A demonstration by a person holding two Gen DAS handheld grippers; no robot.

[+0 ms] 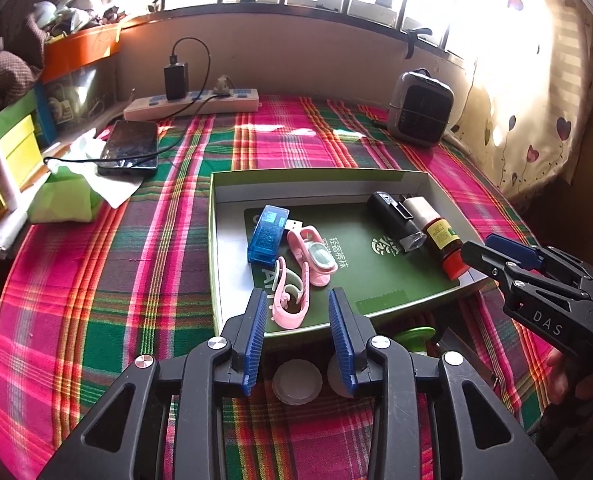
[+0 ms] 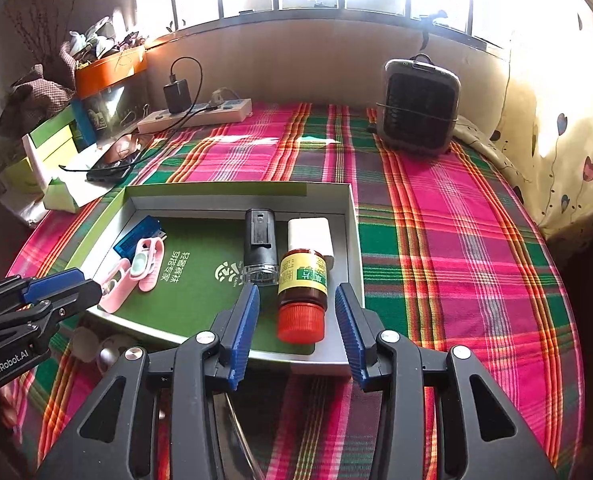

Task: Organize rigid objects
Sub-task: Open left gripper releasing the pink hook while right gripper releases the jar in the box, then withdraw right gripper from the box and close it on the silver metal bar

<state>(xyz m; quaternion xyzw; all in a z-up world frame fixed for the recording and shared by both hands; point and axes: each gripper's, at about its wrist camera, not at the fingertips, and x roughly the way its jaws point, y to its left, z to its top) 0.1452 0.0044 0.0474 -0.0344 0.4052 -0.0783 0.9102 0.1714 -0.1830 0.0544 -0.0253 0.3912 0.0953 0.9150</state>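
Observation:
A shallow box (image 1: 216, 240) (image 2: 352, 240) with a green liner rests on the plaid cloth. Inside lie a blue USB tester (image 1: 266, 234), two pink clips (image 1: 292, 300) (image 1: 316, 256), a black flashlight (image 2: 259, 246), a white charger (image 2: 310, 234) and a brown bottle with a red cap (image 2: 302, 292). My left gripper (image 1: 298, 300) is open, its blue pads on either side of the near pink clip without touching it. My right gripper (image 2: 296, 296) is open around the bottle's cap end, with gaps on both sides. Each gripper also shows in the other view: left gripper (image 2: 84, 292), right gripper (image 1: 480, 252).
Two white round lids (image 1: 296, 386) and a green piece (image 1: 414, 334) lie on the cloth in front of the box. A phone (image 1: 130, 148), tissues (image 1: 68, 196), a power strip (image 1: 192, 104) and stacked boxes fill the back left. A small fan heater (image 2: 418, 106) stands at the back right.

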